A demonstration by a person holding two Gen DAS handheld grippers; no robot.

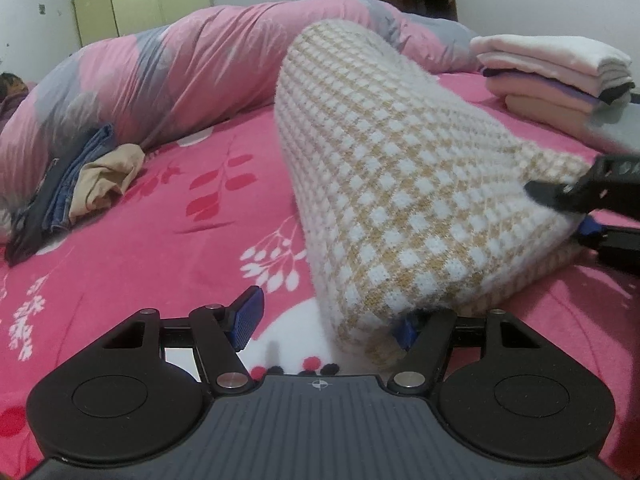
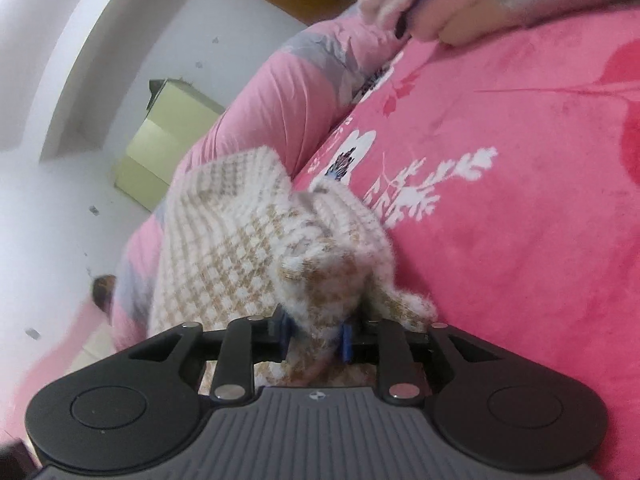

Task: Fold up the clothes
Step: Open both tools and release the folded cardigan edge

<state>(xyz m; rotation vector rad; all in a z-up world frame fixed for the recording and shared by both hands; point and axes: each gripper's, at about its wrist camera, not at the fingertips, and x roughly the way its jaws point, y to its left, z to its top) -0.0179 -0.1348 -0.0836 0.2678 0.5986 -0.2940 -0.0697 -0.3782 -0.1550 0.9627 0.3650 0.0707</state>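
Lying across a pink floral bedsheet (image 1: 168,216), one knitted sweater (image 1: 400,184): fuzzy yarn, small white squares on a tan-gold ground in a checked weave. Folded over into a thick, rounded bundle, its long ridge running from the near edge of the bed toward a rolled pink-and-grey quilt (image 1: 160,72).

Left gripper (image 1: 326,326): jaws standing well apart, the left blue pad (image 1: 248,318) bare over the sheet, the other finger tucked under the sweater's near corner; nothing clamped.

Right gripper (image 2: 316,336): blue pads (image 2: 284,330) close together with a bunched fold of the sweater between them, the knit bulging over both; firm pressure on the fabric cannot be told. In the left wrist view it meets the sweater's right edge.

Also on the bed: stack of folded pale garments (image 1: 556,72) at far right; jeans and a beige garment (image 1: 88,184) heaped at left.
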